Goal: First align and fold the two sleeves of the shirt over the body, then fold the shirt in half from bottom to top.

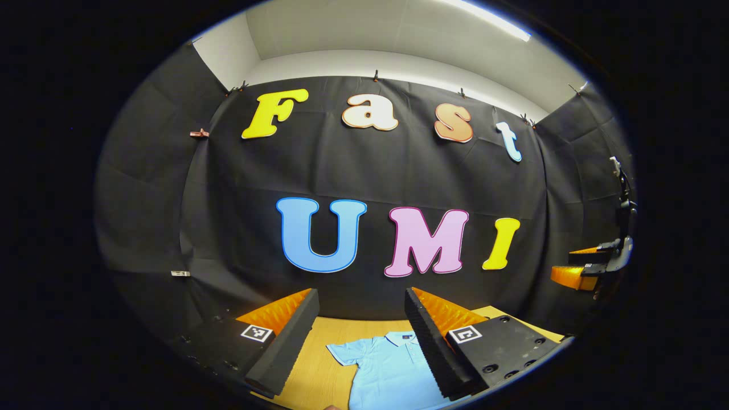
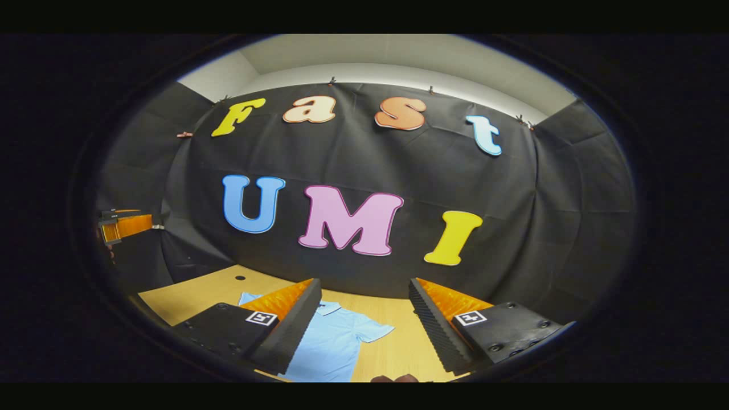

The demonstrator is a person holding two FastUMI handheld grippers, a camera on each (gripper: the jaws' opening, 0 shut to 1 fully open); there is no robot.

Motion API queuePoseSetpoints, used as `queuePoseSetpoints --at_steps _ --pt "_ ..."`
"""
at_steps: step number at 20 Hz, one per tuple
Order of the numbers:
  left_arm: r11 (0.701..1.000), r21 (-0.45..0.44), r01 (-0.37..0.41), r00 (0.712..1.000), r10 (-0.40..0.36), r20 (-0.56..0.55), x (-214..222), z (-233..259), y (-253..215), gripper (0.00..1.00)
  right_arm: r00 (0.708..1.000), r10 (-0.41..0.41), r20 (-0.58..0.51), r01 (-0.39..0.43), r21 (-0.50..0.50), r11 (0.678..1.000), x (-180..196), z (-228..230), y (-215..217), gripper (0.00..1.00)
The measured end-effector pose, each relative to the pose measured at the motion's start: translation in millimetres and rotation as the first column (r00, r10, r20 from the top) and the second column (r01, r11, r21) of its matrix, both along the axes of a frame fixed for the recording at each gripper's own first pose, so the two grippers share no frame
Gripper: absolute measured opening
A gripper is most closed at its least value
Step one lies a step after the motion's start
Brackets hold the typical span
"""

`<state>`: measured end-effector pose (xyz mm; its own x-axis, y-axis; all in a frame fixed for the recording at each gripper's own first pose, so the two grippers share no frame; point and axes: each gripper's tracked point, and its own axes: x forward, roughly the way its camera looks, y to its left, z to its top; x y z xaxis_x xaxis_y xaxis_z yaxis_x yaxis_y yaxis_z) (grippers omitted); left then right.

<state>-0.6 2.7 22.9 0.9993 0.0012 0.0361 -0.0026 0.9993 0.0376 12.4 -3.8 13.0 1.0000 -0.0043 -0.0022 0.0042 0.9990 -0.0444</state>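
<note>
On the table (image 1: 319,353): one light blue shirt (image 1: 387,370), flat, collar toward the cloth wall, both short sleeves spread out. Above it: left gripper (image 1: 361,336), jaws wide open, holding nothing; right gripper (image 2: 361,324), jaws wide open, holding nothing, clear of the shirt.

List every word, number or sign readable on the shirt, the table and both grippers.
Shirt: no readable print.
Table: none.
Left gripper: two coded squares, patterns, not words.
Right gripper: two coded squares, likewise patterns, not words.
</note>
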Motion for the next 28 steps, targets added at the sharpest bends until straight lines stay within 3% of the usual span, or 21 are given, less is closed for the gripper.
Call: queuePoseSetpoints --at_steps 7,13,23,28 --pt "1.0 -0.023 0.022 1.0 -0.022 -0.016 6.9 -6.1 6.4 0.96 0.998 0.028 -0.054 -0.028 -0.006 1.0 25.2 -16.4 16.3 0.97" --pt "0.999 -0.016 0.042 0.999 -0.042 -0.033 29.1 -15.5 -8.8 0.96 0.989 0.081 -0.127 -0.082 -0.001 0.997 77.3 -54.7 11.6 0.97" --pt "0.999 0.038 0.005 0.997 -0.003 -0.072 94.0 -32.3 -31.5 0.96 0.948 0.128 -0.291 -0.109 0.08 0.991 215.6 -176.9 -27.6 0.97" --pt "0.997 0.064 -0.039 0.991 0.046 -0.124 114.7 -47.3 -33.8 0.97 0.906 0.181 -0.383 -0.121 0.175 0.977 262.5 -244.6 -33.8 0.97"
